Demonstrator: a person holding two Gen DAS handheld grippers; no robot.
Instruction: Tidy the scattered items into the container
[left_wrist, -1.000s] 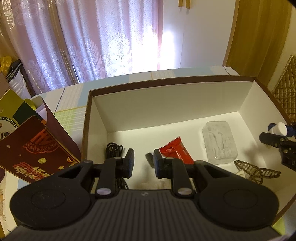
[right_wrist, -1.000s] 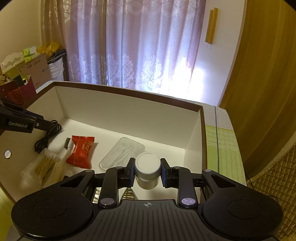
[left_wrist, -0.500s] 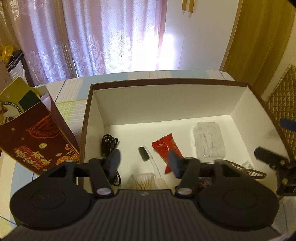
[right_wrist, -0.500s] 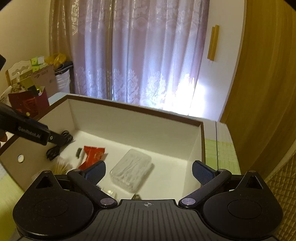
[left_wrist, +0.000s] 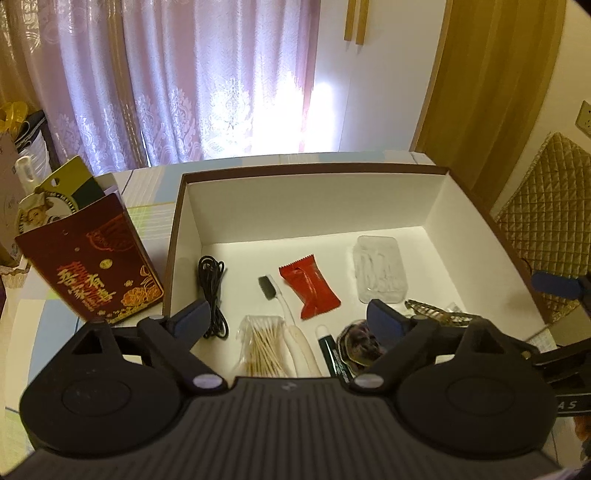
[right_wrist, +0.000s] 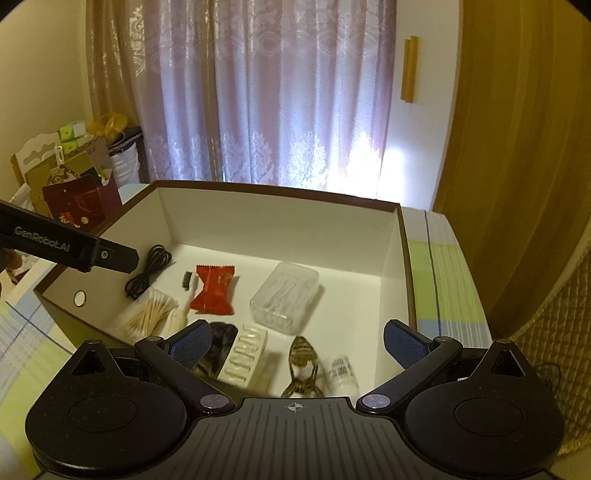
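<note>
An open box (left_wrist: 314, 170), white inside with a brown rim, holds a black cable (left_wrist: 212, 291), a toothbrush (left_wrist: 275, 299), a red packet (left_wrist: 308, 291), a clear plastic case (left_wrist: 380, 275), a bag of cotton swabs (left_wrist: 262, 345) and a green tube (left_wrist: 334, 354). My left gripper (left_wrist: 288, 315) hangs open above the box's near side, holding nothing. My right gripper (right_wrist: 299, 338) is also open over the box (right_wrist: 277, 190). Below it lie a small white jar (right_wrist: 343, 373), a bronze hair clip (right_wrist: 303, 362) and a blister pack (right_wrist: 245, 354).
A dark red gift bag (left_wrist: 92, 266) stands just left of the box on the checked tablecloth (right_wrist: 443, 280). A gold quilted cushion (left_wrist: 554, 221) sits to the right. Curtains (right_wrist: 277, 92) hang behind the table.
My right gripper let go of the white jar, which now lies in the box. Both grippers have opened wide and drawn back above the box.
</note>
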